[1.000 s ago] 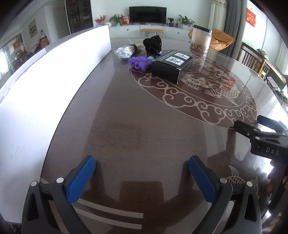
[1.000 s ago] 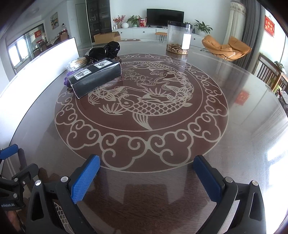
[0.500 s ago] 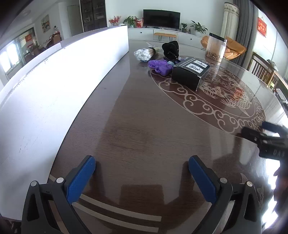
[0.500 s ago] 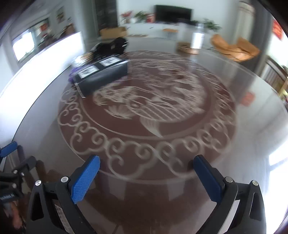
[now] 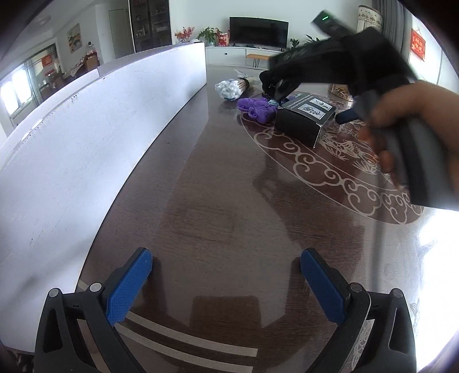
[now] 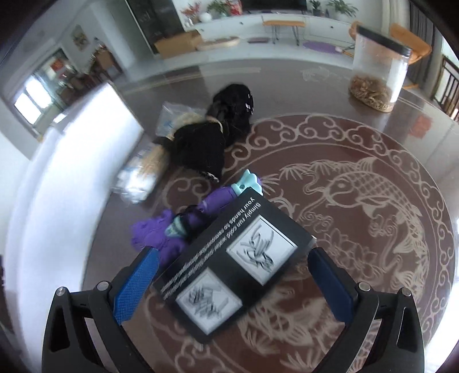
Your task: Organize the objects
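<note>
A home living room is shown. At the top centre of the left wrist view, a flat television (image 5: 258, 30) is seen on a long white cabinet (image 5: 229, 54), flanked by potted plants (image 5: 208, 34). At the upper right, red decorations (image 5: 418, 44) and curtains (image 5: 370, 17) are seen beyond the round counter (image 5: 223, 200), whose inlaid carp pattern (image 6: 367, 195) is shown in the right wrist view.

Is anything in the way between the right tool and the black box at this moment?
Nothing visible. The right tool is open directly over the black box, with only air between its fingers and the box top. The purple item lies against the box's far-left edge, close to the left finger.
</note>
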Available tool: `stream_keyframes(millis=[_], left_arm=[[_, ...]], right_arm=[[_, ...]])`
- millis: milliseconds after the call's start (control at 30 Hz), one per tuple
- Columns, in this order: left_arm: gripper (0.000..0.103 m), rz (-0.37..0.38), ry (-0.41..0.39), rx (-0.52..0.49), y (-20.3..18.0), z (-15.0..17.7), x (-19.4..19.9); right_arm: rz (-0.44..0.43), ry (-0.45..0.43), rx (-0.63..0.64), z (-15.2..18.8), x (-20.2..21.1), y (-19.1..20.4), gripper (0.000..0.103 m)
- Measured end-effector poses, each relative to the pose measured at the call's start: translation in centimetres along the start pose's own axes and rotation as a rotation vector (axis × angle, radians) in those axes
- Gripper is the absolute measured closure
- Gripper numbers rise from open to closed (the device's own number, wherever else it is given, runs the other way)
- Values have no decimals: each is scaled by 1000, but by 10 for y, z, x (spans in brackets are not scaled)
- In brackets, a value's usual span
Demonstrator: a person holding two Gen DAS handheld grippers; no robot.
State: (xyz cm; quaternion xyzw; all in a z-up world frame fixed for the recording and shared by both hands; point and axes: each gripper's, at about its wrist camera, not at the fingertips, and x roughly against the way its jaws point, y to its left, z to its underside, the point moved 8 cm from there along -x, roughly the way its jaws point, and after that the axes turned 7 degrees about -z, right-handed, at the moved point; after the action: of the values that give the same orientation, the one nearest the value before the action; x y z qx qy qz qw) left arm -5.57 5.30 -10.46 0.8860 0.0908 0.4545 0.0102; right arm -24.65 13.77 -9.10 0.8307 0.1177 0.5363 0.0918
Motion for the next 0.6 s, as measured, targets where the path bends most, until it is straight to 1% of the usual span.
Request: stream_keyframes(millis=[67,133,167,233,267,433,600], left_arm=[[0,0,0,0,0,0,0],[0,-1,0,1,0,0,0],[0,-1,0,1,0,0,0],[0,-1,0,1,0,-1,0],[0,-1,0,2,0,-1,0],[0,-1,0,1,0,-1,0],[0,-1,-1,2,0,-1,0]], right_arm=[[16,17,21,5,-6,1,2],[37,-18,43,8,1,-3,23],[45,-33,59,12,8,-7,26],[37,-48,81,20,17,-12,40],[38,-56,93,27,23,-16,43],[77,-95,146,66,55,-50,43],[130,-132,176,128,95,-89,43]])
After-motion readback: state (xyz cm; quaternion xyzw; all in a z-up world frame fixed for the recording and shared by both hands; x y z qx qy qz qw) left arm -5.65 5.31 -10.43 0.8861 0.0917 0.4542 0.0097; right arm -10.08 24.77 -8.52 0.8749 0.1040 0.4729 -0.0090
